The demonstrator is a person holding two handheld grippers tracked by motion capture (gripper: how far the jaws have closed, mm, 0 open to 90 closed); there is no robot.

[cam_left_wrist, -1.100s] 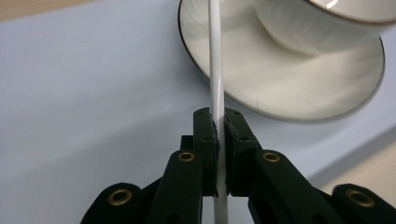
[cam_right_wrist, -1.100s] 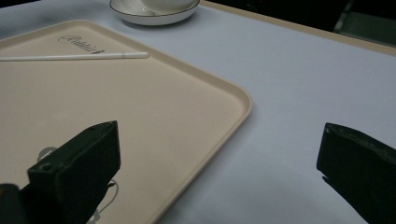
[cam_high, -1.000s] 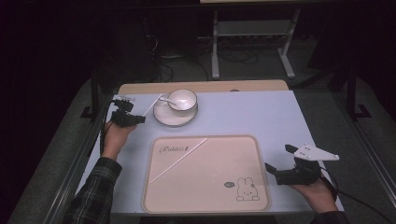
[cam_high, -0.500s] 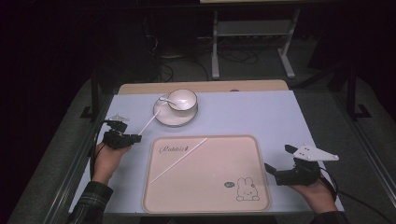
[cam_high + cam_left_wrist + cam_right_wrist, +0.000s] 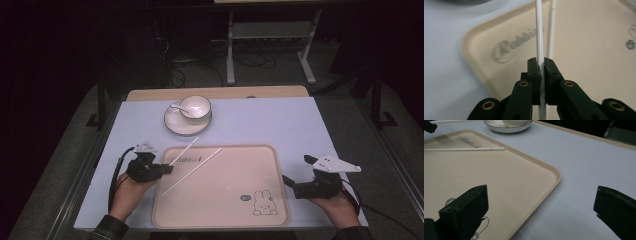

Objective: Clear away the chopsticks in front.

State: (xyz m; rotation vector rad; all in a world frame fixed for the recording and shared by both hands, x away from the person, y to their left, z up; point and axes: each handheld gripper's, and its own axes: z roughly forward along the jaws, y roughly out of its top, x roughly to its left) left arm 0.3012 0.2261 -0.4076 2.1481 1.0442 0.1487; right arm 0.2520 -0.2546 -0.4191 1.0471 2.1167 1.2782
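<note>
A person sat at a table [image 5: 280, 120] covered in pale blue, with a two-jaw gripper in each hand, seen from above.

A beige tray [image 5: 225, 200] lay at the near middle of the table. It carried the word "Rabbit" near its far left corner and a small rabbit drawing [image 5: 264, 204] near its near right corner.

The left gripper [image 5: 167, 169] sat at the tray's left edge, held by the left hand [image 5: 129, 187]. Its jaws were clamped on a thin white stick [image 5: 184, 151]. The stick ran from the jaws up and to the right, over the tray's far left corner, and its far tip ended just short of the saucer. In the left gripper view the stick [image 5: 539, 30] passed straight between the closed pads [image 5: 535, 72] and reached away over the tray [image 5: 586, 50].

A second white stick [image 5: 192, 170] lay flat on the tray, slanting the same way, just beside the held one. In the right gripper view it [image 5: 464, 149] lay across the tray's [image 5: 499, 182] far part.

Beyond the tray stood a white saucer [image 5: 175, 125] with a white cup [image 5: 196, 106] on it. A white spoon [image 5: 177, 106] rested on the saucer against the cup's left side.

The right gripper [image 5: 289, 184] rested near the tray's right edge, held by the right hand [image 5: 342, 207], with a white pointed plate on top. Its jaws stood wide apart and held nothing. In its own view one jaw hung over the tray and the other over the bare blue surface [image 5: 586, 157].

The floor around the table was dark, with a metal stand [image 5: 270, 45] and cables behind.
</note>
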